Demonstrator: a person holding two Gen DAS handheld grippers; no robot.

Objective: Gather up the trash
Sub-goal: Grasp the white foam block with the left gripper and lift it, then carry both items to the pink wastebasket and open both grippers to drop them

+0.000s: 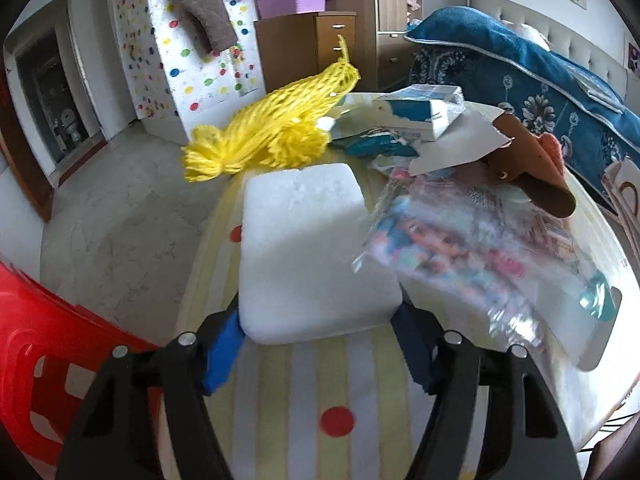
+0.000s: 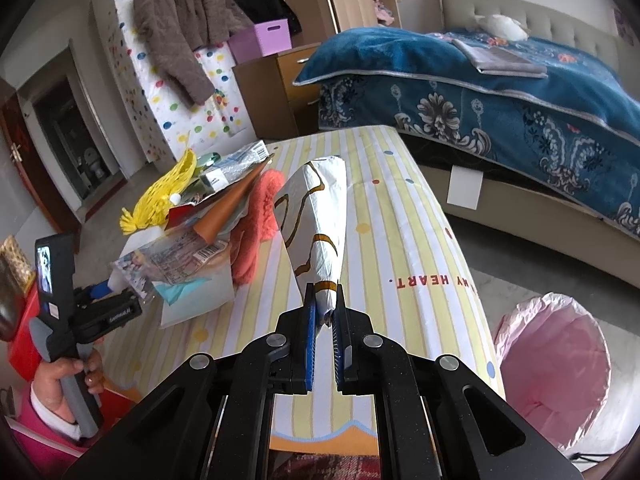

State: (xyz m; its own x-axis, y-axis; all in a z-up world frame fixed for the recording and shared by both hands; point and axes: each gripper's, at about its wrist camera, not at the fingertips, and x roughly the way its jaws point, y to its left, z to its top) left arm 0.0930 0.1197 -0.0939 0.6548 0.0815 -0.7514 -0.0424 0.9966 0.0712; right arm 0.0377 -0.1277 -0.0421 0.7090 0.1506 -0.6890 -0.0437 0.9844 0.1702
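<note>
While the left gripper (image 1: 320, 320) sits at the bottom centre of the left wrist view, its jaws stand on either side of a white foam block (image 1: 312, 252), the blue pads right at the block's near corners; whether they already press on it I cannot tell. The block lies on the striped, dotted tabletop (image 1: 320, 392). Beyond it, toward the upper middle of the frame, lies a yellow net bag (image 1: 264, 136), and to the right a heap of trash: a clear printed plastic bag (image 1: 472, 248) touching the block's right edge, a torn cardboard piece (image 1: 532, 160) and a white and blue carton (image 1: 424, 112). A red plastic chair (image 1: 36, 344) fills the lower left.

In the right wrist view, the right gripper (image 2: 325, 312) at centre has its jaws clamped on the end of a crumpled white wrapper with brown lines (image 2: 316, 216), which sticks up and away from the jaws above the tabletop. A pink-lined bin (image 2: 560, 368) stands at the lower right, beside the tabletop's edge. At the left edge a hand (image 2: 68, 376) grips the handle of the left gripper, just beside the trash heap. A bed with a blue blanket (image 2: 500, 92) spans the upper right.
</note>
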